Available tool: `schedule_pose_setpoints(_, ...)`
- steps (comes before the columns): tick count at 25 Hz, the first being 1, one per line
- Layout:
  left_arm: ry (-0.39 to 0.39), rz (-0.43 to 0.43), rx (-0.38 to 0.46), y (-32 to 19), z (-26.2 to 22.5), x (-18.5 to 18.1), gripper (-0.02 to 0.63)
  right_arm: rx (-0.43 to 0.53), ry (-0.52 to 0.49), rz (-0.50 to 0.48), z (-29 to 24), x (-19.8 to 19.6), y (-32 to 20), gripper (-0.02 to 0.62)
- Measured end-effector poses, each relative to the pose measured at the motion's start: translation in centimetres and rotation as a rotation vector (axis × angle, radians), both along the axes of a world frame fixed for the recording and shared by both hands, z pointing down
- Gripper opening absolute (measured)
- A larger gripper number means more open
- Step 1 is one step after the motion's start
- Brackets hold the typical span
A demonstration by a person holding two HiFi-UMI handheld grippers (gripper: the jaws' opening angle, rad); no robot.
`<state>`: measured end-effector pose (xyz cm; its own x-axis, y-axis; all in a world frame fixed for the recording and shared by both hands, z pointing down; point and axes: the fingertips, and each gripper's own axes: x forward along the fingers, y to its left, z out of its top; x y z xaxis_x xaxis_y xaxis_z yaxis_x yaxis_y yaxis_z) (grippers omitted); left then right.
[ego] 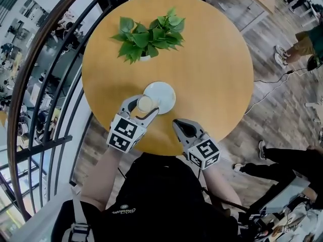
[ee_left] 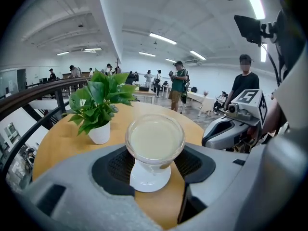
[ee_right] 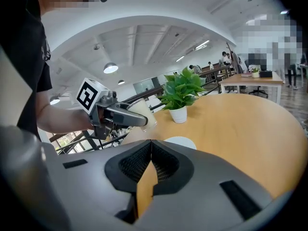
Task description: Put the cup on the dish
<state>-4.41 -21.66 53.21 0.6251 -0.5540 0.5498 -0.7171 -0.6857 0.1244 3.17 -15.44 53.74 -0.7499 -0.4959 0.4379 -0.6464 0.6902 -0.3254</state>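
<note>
L tongs (ego: 144, 106) are clamped on the cup (ee_left: 155, 139), one pad on each side of the glass. Cup is upright and filled nearly to the rim w/ pale, milky liquid. R tongs (ee_right: 148, 156) are closed, tips together, nothing btwn them, held low by the counter's near edge, just right of the L pair.

Cup is up off the counter (ego: 212, 69), at the near-left edge of the dish (ego: 162, 96) and not set down; the right gripper view shows air under it. Dish is white and round, lying flat on the round wooden counter, front-centre.

Further back stands a leafy green plant (ego: 149, 36) in a small white pot. Beyond the counter: a dark curved railing (ego: 45, 84) on the left, wood floor (ego: 282, 110) on the right, ppl standing in the bright hall behind.
</note>
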Motion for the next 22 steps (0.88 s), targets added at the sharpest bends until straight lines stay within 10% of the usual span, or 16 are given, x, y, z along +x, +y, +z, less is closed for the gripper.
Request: schedule_pose_setpoints(22, -0.124, 0.075, -0.114, -3.3, 9.9, 2.8, 0.259, -0.097, 0.013, 0.064, 4.0, 2.1, 0.5, 0.005)
